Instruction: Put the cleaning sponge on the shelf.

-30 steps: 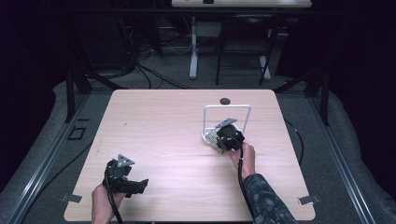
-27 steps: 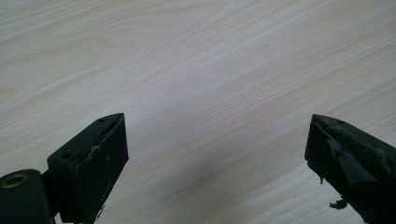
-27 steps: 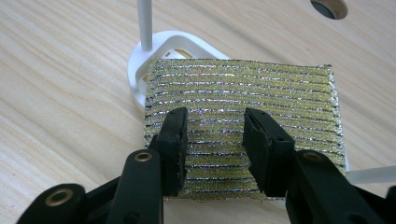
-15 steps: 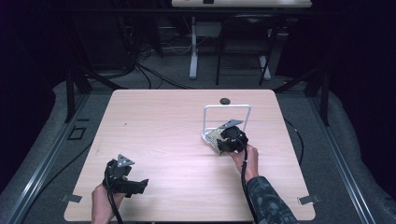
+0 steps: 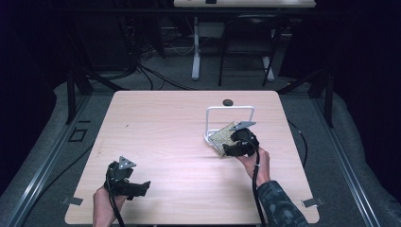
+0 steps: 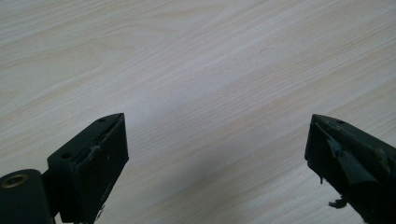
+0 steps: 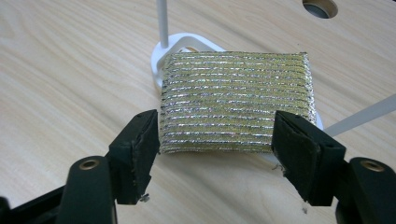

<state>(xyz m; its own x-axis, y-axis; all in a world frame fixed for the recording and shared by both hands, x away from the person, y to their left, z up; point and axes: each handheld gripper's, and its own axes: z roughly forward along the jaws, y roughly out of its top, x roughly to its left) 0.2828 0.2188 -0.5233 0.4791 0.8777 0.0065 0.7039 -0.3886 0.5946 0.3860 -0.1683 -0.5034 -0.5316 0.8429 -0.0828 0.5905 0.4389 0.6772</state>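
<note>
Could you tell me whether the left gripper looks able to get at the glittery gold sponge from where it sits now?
Probably not without moving: the left gripper sits at the near left, while the sponge lies across bare table by the white rack.

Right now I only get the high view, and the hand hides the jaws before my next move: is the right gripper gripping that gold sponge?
Observer: No. The right gripper has just been opening; the sponge sits between its jaws, unpressed.
Operator: What is the sponge resting on?
Observer: It lies across the white rack's base.
Operator: And the left gripper?
Observer: The left gripper is open wide over the bare table.
</note>
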